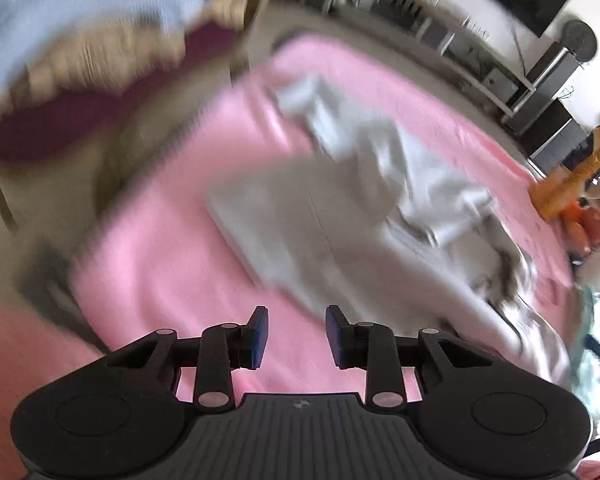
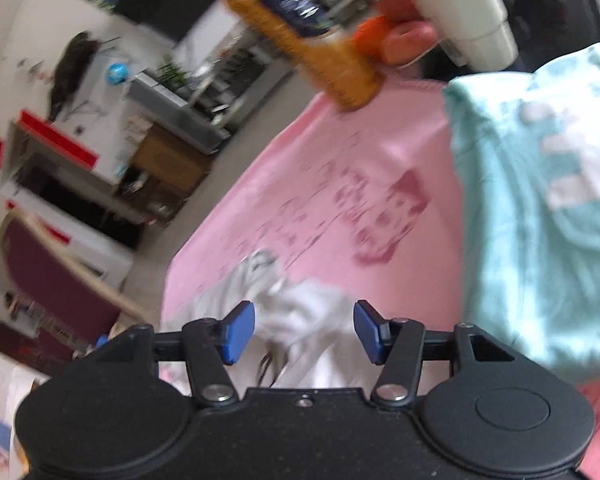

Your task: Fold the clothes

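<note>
A crumpled white garment lies on the pink cloth, ahead and right of the left gripper, whose fingers are spread with nothing between them. The right gripper is also spread, the garment just beyond its fingers, not pinched. A folded mint shirt lies to their right. Farther off stand an orange juice bottle and a white cup, beside blurred fruit; its dish cannot be made out.
</note>
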A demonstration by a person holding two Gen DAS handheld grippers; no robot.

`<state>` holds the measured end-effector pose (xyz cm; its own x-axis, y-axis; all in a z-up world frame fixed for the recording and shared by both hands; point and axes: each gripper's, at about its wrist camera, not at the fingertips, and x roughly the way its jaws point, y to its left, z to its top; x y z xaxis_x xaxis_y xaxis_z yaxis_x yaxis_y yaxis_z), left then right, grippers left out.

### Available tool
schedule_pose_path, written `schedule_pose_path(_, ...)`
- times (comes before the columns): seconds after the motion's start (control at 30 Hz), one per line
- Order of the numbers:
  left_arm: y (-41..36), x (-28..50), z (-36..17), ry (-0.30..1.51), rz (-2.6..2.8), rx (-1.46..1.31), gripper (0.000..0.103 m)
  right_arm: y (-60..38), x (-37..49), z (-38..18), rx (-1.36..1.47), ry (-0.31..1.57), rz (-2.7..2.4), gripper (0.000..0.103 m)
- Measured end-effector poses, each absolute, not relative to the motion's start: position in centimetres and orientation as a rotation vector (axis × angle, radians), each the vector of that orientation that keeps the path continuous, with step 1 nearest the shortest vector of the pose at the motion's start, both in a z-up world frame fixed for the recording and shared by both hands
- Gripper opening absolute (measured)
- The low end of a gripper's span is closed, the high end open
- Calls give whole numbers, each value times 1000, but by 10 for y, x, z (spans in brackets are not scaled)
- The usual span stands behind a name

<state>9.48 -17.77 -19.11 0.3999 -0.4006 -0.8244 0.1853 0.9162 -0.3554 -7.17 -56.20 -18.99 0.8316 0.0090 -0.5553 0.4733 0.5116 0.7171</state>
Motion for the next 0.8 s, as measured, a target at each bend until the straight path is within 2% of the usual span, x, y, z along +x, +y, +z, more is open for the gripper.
schedule_pose_path(0.03, -181, 94, -198, 1138, -371, -248, 19, -555, -70, -192, 999, 542, -273, 54)
schedule_pose_path(0.07, -183, 95, -204, 1165, -363, -282, 18, -550, -69, -192, 994, 546, -255, 53)
schedule_pose_path(0.27, -170, 117, -224, 1223, -261, -524, 18, -541, -66, -191, 975, 553, -216, 54)
schedule_pose_path(0.43, -182, 116, -229, 1301, -326, -616, 18, -539, -70, -195, 1020, 550, -204, 54)
schedule_pose_path(0.6, -218, 113, -240, 1360, -421, -600, 27, -533, -67, -196, 996, 566, -190, 54)
schedule_pose_path(0.7, -223, 114, -241, 1352, -441, -610, 35, -530, -65, -196, 983, 574, -183, 54)
schedule_pose_path(0.8, -219, 118, -246, 1344, -451, -639, 34, -529, -63, -197, 979, 582, -176, 54)
